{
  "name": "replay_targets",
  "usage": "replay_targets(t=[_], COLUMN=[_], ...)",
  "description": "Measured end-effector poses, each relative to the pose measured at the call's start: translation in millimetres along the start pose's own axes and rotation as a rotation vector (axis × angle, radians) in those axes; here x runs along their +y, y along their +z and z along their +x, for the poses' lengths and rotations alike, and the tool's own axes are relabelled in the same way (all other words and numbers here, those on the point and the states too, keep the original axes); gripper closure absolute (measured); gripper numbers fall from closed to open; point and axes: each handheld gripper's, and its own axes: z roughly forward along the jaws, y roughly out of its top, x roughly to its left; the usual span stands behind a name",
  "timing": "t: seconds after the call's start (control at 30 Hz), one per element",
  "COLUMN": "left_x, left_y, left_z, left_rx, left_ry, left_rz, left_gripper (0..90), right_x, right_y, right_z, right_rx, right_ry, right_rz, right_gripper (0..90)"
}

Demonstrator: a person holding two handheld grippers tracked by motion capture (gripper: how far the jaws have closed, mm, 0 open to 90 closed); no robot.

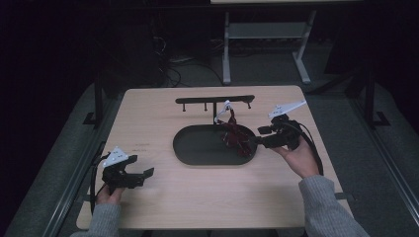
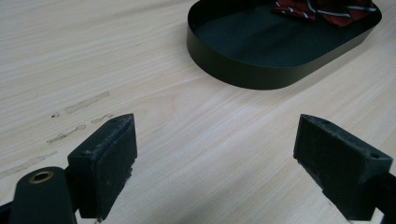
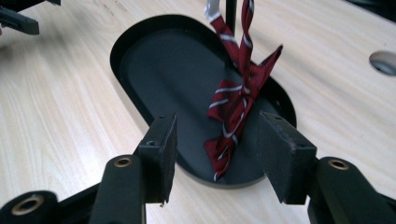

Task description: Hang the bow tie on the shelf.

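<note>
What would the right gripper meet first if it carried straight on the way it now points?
Most likely the red striped bow tie, which lies in line between the open right gripper jaws, draped over the near end of the black oval tray. Depth is unclear, so the tray's rim might come first.

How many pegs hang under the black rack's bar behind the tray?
4 show in the high view under the rack: one near the left end, two left of the post, one near the right end. The tie may hide another.

the dark red bow tie with white stripes [image 2: 327, 10] is cut off by the top edge in the left gripper view; the oval black metal tray [image 2: 243, 70] wall hides its lower part.
</note>
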Motion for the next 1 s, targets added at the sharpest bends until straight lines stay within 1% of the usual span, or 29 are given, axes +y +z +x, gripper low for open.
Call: replay_targets(t=[0.1, 0.27, 0.43, 0.53, 0.57, 0.73, 0.77, 1.0], left_x=[-0.1, -0.1, -0.2, -0.2, -0.2, -0.4, -0.5, -0.6], left_y=[-0.1, -0.6, -0.8, -0.8, -0.8, -0.9, -0.9, -0.5], left_z=[-0.2, -0.1, 0.0, 0.3, 0.3, 0.2, 0.2, 0.2], left_rx=[0.001, 0.000, 0.002, 0.001, 0.002, 0.002, 0.002, 0.002], left_ry=[0.000, -0.001, -0.002, -0.002, -0.001, -0.002, -0.001, 0.003], left_rz=[0.002, 0.000, 0.001, 0.000, 0.000, 0.000, -0.001, 0.003], left_gripper=[13.0, 13.0, 13.0, 13.0, 13.0, 13.0, 13.0, 13.0], right_x=[-7.5, -15.4, -21.0, -23.4, -26.1, -33.4, -34.7, -46.6], right_y=[-0.3, 0.4, 0.5, -0.2, -0.2, 0.5, 0.3, -2.2], right_z=[-2.4, -3.9, -5.9, -5.9, -6.2, -8.0, -8.2, -11.0], right_rx=[0.002, -0.001, 0.003, -0.005, -0.004, -0.007, -0.002, -0.012], right_ry=[0.019, 0.022, 0.046, 0.034, 0.044, 0.055, 0.067, 0.075], right_rz=[0.003, 0.002, 0.016, 0.005, 0.007, 0.009, 0.015, 0.008], right_gripper=[46.8, 46.4, 45.3, 45.3, 45.1, 44.7, 44.4, 44.3])
